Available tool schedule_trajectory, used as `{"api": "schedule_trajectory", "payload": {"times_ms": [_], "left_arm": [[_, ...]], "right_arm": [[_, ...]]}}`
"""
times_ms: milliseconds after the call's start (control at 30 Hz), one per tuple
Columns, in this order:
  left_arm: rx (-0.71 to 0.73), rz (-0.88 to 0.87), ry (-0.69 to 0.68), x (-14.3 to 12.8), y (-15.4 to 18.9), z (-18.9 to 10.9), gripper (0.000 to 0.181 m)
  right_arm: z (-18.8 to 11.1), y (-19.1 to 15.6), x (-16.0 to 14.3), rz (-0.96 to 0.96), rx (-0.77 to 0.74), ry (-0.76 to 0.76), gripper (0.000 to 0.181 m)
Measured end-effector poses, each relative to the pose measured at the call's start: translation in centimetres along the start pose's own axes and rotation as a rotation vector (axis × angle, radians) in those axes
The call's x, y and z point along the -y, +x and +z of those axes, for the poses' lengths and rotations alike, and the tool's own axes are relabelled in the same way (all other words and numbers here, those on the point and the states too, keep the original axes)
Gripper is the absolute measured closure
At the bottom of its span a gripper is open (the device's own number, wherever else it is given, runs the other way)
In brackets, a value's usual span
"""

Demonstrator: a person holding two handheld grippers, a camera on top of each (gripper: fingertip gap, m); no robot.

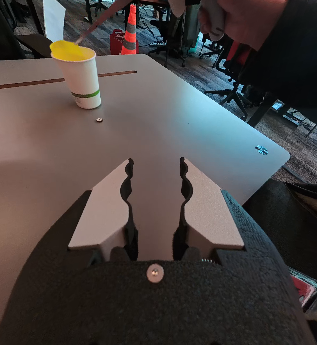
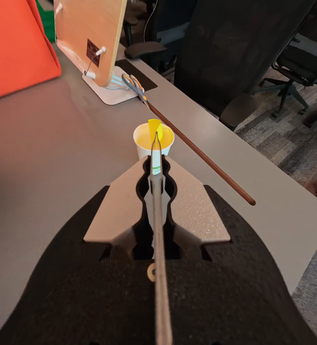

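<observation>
On my left side, the left claw point(image 1: 155, 160) is spread wide with nothing between its fingers, just hovering over bare grey table point(image 1: 172, 121). Past its tips, at about 11 o'clock, there's a tiny gear-shaped bit point(image 1: 99, 120) lying flat, and just beyond that a white paper cup point(image 1: 83, 80) with a green band near the bottom.

Over on my right side, the right claw point(image 2: 156, 158) is pressed in on a long pair of metal tweezers point(image 2: 158, 214) that run straight out between the fingers toward 12 o'clock. The tweezer tips are pinching a curled yellow slip point(image 2: 154, 127), which sits at the cup's point(image 2: 144, 149) mouth, partly sticking up above the rim. From the left wrist view you can see the same slip leaning on the far edge of the rim. Can't tell if it touches the bottom.

Further out at roughly 1 o'clock, a brown slot point(image 2: 200, 153) cuts across the table, with scissors point(image 2: 135, 85) at its far end. Those rest against the white base of a wooden board point(image 2: 90, 37) with pegs. A big orange shape point(image 2: 13, 46) stands at 10 o'clock.
</observation>
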State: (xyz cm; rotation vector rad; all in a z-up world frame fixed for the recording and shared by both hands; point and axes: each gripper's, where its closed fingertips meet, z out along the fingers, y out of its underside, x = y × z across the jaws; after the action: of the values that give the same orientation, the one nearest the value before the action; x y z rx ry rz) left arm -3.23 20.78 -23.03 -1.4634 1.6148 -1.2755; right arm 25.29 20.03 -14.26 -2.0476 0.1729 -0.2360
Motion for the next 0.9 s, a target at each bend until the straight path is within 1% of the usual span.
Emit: {"api": "schedule_trajectory", "payload": {"times_ms": [200, 300, 533, 633, 700, 767, 800, 900], "left_arm": [[0.000, 0.003, 0.001, 0.1, 0.0, 0.0, 0.130], [0.002, 0.002, 0.005, 0.2, 0.0, -0.1, 0.130], [-0.003, 0.005, 0.002, 0.1, 0.1, 0.0, 0.130], [0.000, 0.005, 0.001, 0.1, 0.1, 0.0, 0.130], [0.000, 0.005, 0.001, 0.1, 0.1, -0.1, 0.130], [0.002, 0.007, 0.001, 0.1, 0.0, -0.1, 0.130], [0.003, 0.008, 0.003, 0.1, 0.0, -0.1, 0.130], [0.000, 0.006, -0.002, 0.0, 0.1, 0.0, 0.130]], "right_arm": [[0.9, -0.5, -0.8, -0.048, -0.010, -0.108, 0.172], [0.6, -0.5, -0.9, -0.044, -0.028, -0.118, 0.170], [-0.7, -0.1, -0.1, -0.009, -0.052, -0.063, 0.164], [-1.9, -0.1, 1.0, -0.017, -0.054, 0.002, 0.165], [-3.0, -1.0, 1.5, -0.042, -0.020, 0.056, 0.165], [-4.0, -2.5, 1.0, -0.077, 0.033, 0.094, 0.165], [-4.4, -3.0, 0.3, -0.075, 0.032, 0.103, 0.165], [-4.7, -4.9, -3.1, -0.050, 0.048, 0.115, 0.165]]}}
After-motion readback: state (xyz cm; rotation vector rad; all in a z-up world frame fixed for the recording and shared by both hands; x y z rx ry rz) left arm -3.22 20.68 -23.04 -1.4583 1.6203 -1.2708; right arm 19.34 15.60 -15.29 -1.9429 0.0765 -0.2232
